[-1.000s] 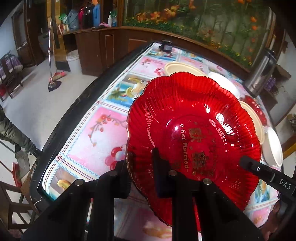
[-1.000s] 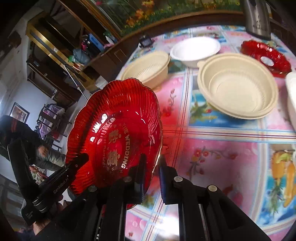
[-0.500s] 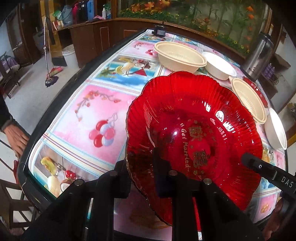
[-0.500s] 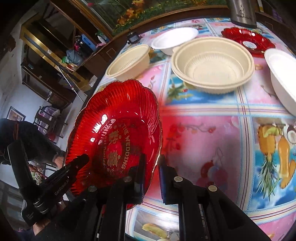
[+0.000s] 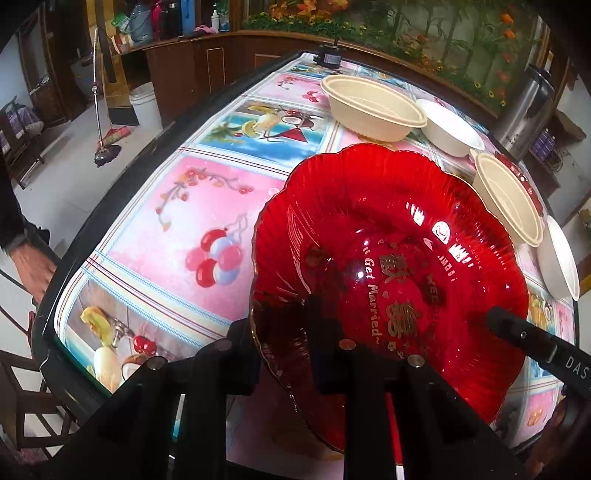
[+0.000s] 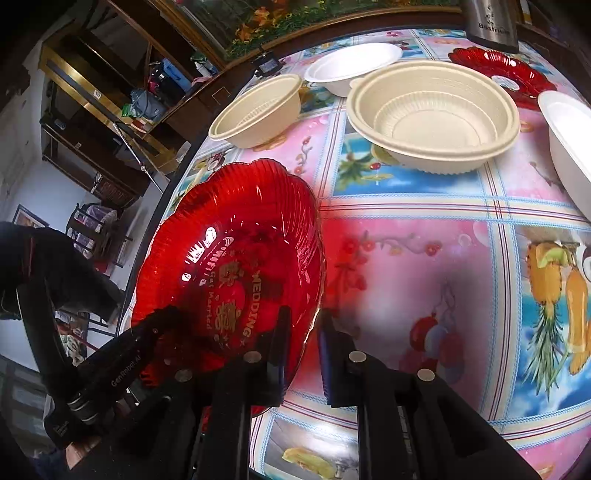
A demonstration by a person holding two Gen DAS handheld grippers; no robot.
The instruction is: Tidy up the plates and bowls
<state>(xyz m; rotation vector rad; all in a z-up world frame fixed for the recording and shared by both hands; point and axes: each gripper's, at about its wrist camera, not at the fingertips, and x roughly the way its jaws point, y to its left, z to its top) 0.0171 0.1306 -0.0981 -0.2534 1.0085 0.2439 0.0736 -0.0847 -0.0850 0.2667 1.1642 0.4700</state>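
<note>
Pinching red plate [image 5: 391, 254] rim: left claw [image 5: 284, 332], right claw [image 6: 303, 343].

Two red plates [image 6: 236, 258], four bowls [image 6: 436, 110]

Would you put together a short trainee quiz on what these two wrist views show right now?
1. True or false: only the left gripper grips the near plate.
2. The other red plate sits nearest: A the flask; B the left gripper; C a mug.
3. Fill in: the near plate's gold words read "Get ___".
Key: 1 false, the right gripper grips its rim too; 2 A; 3 Married.
</note>
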